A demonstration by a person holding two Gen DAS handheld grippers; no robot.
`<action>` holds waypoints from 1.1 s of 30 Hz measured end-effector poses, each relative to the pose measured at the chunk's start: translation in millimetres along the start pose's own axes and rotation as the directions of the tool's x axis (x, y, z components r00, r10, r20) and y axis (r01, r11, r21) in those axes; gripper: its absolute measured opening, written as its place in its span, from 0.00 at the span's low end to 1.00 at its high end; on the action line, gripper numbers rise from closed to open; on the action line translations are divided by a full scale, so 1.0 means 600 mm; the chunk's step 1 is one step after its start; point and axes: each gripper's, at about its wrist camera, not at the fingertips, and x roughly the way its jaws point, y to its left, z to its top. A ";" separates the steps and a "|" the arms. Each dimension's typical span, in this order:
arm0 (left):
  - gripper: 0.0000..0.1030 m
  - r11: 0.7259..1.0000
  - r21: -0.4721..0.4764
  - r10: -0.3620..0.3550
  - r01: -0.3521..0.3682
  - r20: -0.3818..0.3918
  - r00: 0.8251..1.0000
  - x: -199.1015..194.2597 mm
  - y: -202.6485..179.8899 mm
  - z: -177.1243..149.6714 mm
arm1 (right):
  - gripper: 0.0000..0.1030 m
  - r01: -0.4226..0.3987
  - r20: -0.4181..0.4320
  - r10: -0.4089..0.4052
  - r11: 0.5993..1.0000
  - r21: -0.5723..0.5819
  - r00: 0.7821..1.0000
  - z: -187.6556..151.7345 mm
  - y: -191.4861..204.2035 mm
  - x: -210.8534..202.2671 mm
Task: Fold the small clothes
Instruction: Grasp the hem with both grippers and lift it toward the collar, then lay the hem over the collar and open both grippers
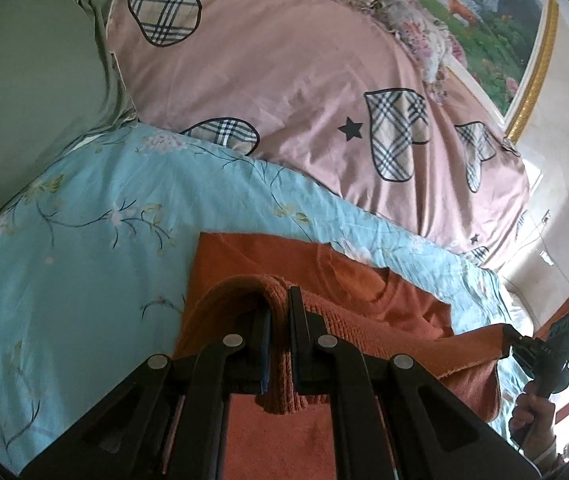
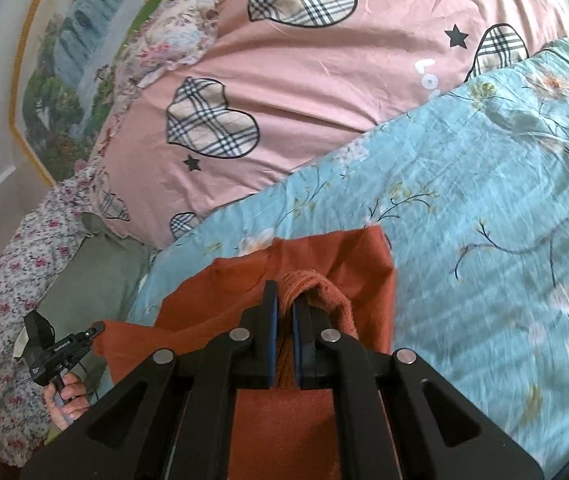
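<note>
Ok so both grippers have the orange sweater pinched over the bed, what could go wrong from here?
1. Each gripper, left and right, bites only a narrow ribbed edge of the orange sweater, so the knit might slip out mid-fold.
2. The blue floral sheet is already wrinkled; dragging the sweater could bunch it.
3. The cloth sags between the grippers, so the fold may land crooked.

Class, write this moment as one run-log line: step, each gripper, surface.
step: folding | left gripper: shut on orange sweater hem | right gripper: shut on orange sweater hem | surface: blue floral sheet
</note>
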 end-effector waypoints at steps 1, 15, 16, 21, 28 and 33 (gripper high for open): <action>0.06 1.000 -0.003 0.003 -0.003 -0.004 1.000 0.011 0.002 0.005 | 0.07 0.011 -0.012 -0.011 1.000 0.003 1.000 0.003 -0.004 0.014; 0.15 0.994 -0.041 0.089 -0.098 -0.189 0.978 0.152 0.053 -0.028 | 0.20 0.173 -0.098 -0.166 0.983 0.067 0.981 -0.022 -0.050 0.063; 0.17 0.996 -0.041 0.069 -0.078 -0.188 0.980 0.139 0.049 -0.038 | 0.20 0.168 -0.081 -0.163 0.984 0.058 0.983 -0.025 -0.042 0.049; 0.38 0.999 0.033 -0.010 0.018 -0.227 0.974 0.094 -0.006 -0.105 | 0.20 0.008 -0.197 -0.022 0.997 -0.070 0.980 -0.074 0.037 0.059; 0.40 0.966 0.256 0.067 0.026 -0.350 0.934 0.161 -0.110 -0.160 | 0.20 0.023 -0.401 -0.147 0.954 -0.298 0.904 -0.132 0.094 0.178; 0.37 0.964 0.262 0.135 -0.044 -0.342 0.930 0.224 -0.093 -0.088 | 0.20 0.149 -0.286 -0.231 0.948 -0.283 0.930 -0.059 0.070 0.202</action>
